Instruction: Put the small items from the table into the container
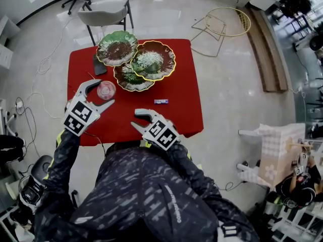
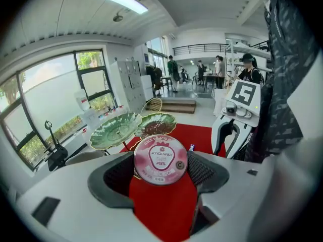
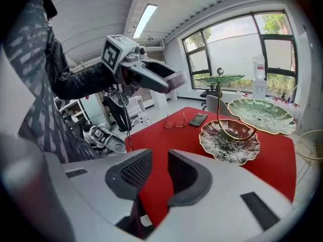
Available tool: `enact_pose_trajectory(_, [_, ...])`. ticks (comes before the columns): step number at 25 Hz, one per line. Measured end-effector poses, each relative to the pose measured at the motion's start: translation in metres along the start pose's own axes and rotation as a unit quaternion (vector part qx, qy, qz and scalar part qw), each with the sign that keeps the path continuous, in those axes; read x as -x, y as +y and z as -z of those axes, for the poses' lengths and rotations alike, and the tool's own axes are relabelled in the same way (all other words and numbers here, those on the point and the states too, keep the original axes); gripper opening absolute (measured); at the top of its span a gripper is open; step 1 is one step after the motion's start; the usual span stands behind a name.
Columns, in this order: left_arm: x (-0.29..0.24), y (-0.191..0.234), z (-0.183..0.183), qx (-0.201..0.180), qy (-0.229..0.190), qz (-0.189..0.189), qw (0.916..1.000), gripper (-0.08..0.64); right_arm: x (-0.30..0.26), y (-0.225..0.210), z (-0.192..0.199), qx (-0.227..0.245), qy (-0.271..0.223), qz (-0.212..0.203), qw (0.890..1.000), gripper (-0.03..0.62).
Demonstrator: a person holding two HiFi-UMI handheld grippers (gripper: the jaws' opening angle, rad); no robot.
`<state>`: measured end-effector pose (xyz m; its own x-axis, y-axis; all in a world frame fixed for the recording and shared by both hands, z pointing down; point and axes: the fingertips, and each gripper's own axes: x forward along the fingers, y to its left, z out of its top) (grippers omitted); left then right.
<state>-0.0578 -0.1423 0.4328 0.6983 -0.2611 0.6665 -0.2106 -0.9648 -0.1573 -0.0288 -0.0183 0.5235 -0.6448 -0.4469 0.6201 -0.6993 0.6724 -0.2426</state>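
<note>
Left tongs (image 1: 104, 92) clamp pink cup (image 2: 160, 159), angled down; right tongs (image 1: 135, 118) empty, slightly apart.

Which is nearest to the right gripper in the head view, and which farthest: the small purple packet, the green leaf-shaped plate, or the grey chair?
1. The small purple packet, on the red cloth just ahead of the right gripper.
2. The green leaf-shaped plate, top tier of the stand, towards the table's far edge.
3. The grey chair, on the floor beyond the table.
</note>
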Motion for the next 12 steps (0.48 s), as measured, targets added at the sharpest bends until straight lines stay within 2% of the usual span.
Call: enact_pose_trajectory(12, [-0.014, 0.049, -0.054, -0.035, -0.019, 0.019, 0.9990, 0.331, 0.002, -0.013, 0.000, -0.025, 0.007, 0.009, 1.000, 0.101])
